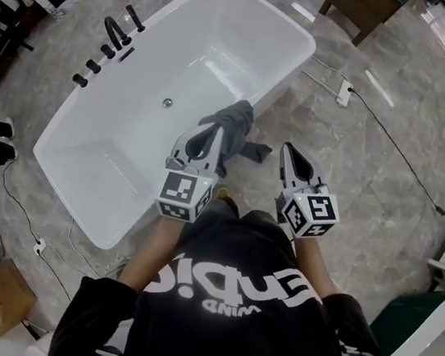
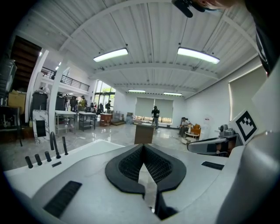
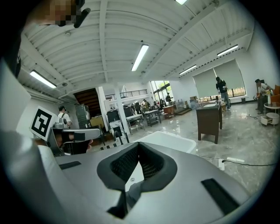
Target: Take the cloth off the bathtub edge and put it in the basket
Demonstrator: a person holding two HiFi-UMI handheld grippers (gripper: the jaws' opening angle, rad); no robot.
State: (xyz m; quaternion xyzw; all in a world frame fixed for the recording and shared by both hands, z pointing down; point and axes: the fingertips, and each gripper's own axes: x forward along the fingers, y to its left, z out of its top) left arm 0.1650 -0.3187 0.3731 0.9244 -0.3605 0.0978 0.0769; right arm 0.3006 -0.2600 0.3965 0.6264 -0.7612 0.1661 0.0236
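Note:
A dark grey cloth [image 1: 235, 123] hangs over the near rim of the white bathtub [image 1: 127, 150], with one end trailing on the floor. My left gripper [image 1: 214, 130] is held level just short of the cloth, its tips over the cloth's near side and its jaws shut and empty. My right gripper [image 1: 287, 149] floats over the floor to the right of the cloth, also shut with nothing in it. In the left gripper view the closed gripper [image 2: 143, 148] points across the tub. The right gripper view shows the shut gripper [image 3: 138, 145] with the tub [image 3: 168, 141] beyond it.
Black taps [image 1: 111, 38] stand on the tub's far left rim. A wooden table [image 1: 360, 4] stands beyond the tub, and a power strip with a cable [image 1: 345, 92] lies on the marble floor. A cardboard box [image 1: 2, 294] sits at lower left. People stand far off in the hall.

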